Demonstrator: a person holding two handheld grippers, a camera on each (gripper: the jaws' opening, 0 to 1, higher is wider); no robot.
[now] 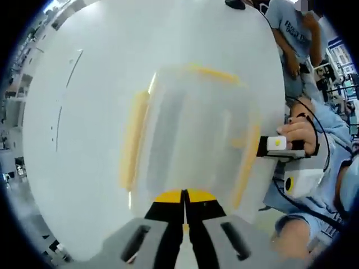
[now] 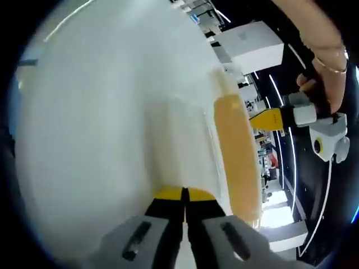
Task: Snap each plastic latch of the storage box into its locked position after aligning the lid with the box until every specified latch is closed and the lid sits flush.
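Note:
A translucent storage box [image 1: 190, 129] with its lid on stands on the white table [image 1: 84, 84]. Blurred yellow latches show on its left side [image 1: 133, 140], far side [image 1: 216, 73] and right side [image 1: 247, 162]. My left gripper [image 1: 184, 196] is shut with nothing in it, its yellow tips at the box's near edge. The right gripper [image 1: 265, 145], held by a hand, meets the right side latch. In the right gripper view the box [image 2: 129, 140] is very close, with an orange-yellow latch [image 2: 238, 162] just right of my shut right gripper [image 2: 184, 193]. The left gripper [image 2: 269, 119] shows beyond it.
A person in a blue shirt [image 1: 291, 28] stands at the far right of the table. The holder's sleeve [image 1: 331, 129] lies along the table's right side. A white carton [image 2: 249, 47] and shelving sit in the dark background.

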